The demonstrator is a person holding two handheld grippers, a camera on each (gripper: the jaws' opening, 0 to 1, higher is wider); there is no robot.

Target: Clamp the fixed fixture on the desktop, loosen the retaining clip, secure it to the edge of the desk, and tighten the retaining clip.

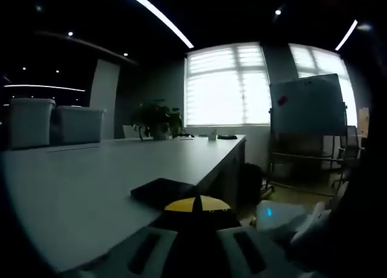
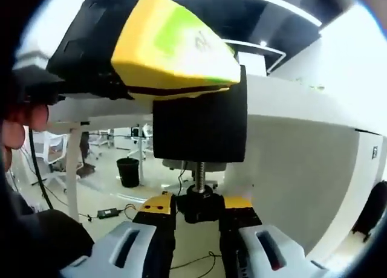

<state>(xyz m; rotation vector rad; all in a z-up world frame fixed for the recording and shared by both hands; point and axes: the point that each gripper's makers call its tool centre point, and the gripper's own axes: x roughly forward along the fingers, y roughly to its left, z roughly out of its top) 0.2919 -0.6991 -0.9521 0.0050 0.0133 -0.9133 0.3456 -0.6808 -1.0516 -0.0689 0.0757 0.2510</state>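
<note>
While the left claw [image 1: 193, 245] holds the fixture [image 2: 175, 48] on the tabletop [image 1: 91, 181] edge, the right claw [image 2: 199, 214] at lower centre pinches its knob [image 2: 199, 202] for tightening.

Item count, desk area.
One yellow-and-black clamp fixture [image 2: 175, 54] at one desk edge [image 2: 290, 93], one threaded screw [image 2: 200, 172], one knob [image 2: 199, 202]; two grey bins [image 1: 54, 122], one potted plant [image 1: 157, 118], one whiteboard [image 1: 307, 106], one black flat object [image 1: 162, 191], one black wastebasket [image 2: 127, 171].

R gripper [image 2: 198, 220] is pointing upward w/ both jaws closing in tight on either side, L gripper [image 1: 196, 245] is lying level w/ jaws pinching, fingers [image 2: 24, 118] are showing at left.
</note>
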